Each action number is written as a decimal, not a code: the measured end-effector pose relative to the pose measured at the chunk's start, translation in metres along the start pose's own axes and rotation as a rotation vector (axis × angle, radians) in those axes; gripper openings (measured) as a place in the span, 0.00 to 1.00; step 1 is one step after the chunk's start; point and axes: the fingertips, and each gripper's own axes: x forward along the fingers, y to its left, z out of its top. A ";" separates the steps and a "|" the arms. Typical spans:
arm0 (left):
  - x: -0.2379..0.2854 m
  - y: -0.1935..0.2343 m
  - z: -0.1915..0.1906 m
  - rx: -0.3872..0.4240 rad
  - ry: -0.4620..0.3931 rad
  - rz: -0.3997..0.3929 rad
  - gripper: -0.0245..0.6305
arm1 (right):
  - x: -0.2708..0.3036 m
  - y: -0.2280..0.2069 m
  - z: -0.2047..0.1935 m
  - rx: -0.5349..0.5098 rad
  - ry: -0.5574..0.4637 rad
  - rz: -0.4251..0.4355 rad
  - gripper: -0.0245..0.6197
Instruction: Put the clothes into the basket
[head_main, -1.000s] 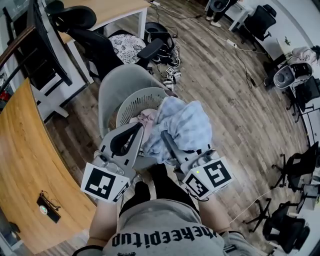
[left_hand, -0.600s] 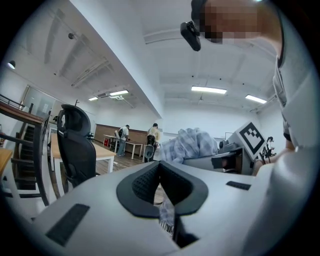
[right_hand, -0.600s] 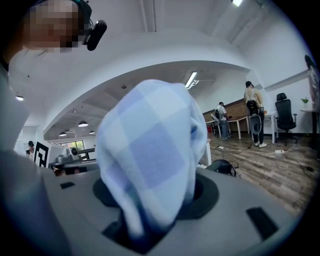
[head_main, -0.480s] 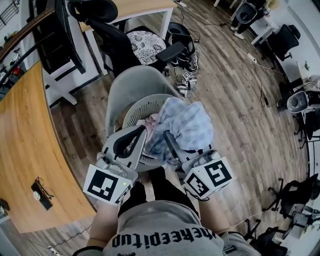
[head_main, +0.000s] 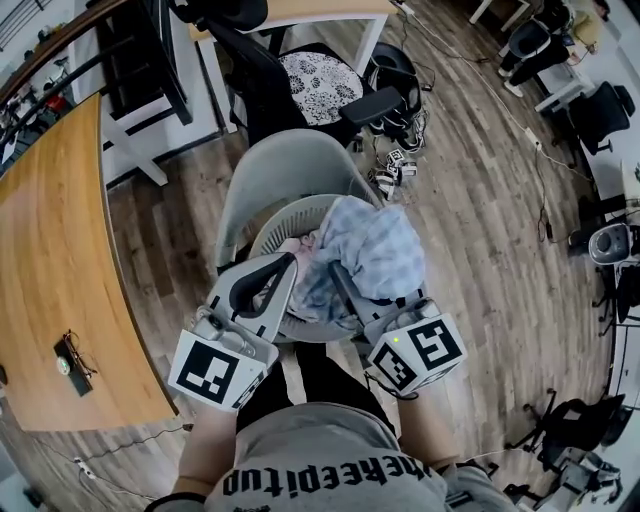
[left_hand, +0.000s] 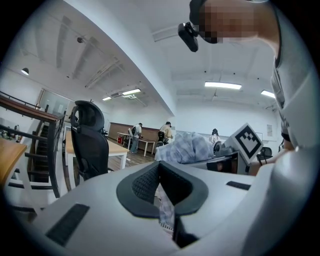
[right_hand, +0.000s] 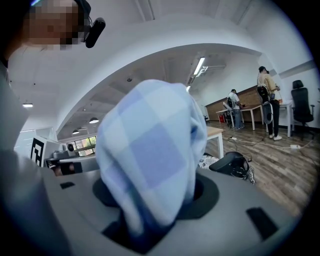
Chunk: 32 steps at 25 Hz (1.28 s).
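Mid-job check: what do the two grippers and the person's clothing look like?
The left gripper and right gripper are light grey plastic shells with black textured pads. Each carries a white cube with black square markers. The person wears a grey top with black lettering.

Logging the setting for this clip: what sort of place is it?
Most likely an open-plan office: a curved wooden desk, a black high-backed office chair, and people standing in the background of a large room with ceiling strip lights.
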 end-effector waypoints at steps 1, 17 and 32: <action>0.002 0.001 -0.001 -0.003 0.000 0.007 0.06 | 0.003 -0.002 -0.002 0.000 0.008 0.008 0.41; 0.015 0.022 -0.036 -0.073 0.060 0.134 0.06 | 0.051 -0.028 -0.046 0.003 0.153 0.120 0.41; 0.020 0.036 -0.078 -0.136 0.117 0.155 0.06 | 0.078 -0.040 -0.122 0.042 0.312 0.129 0.41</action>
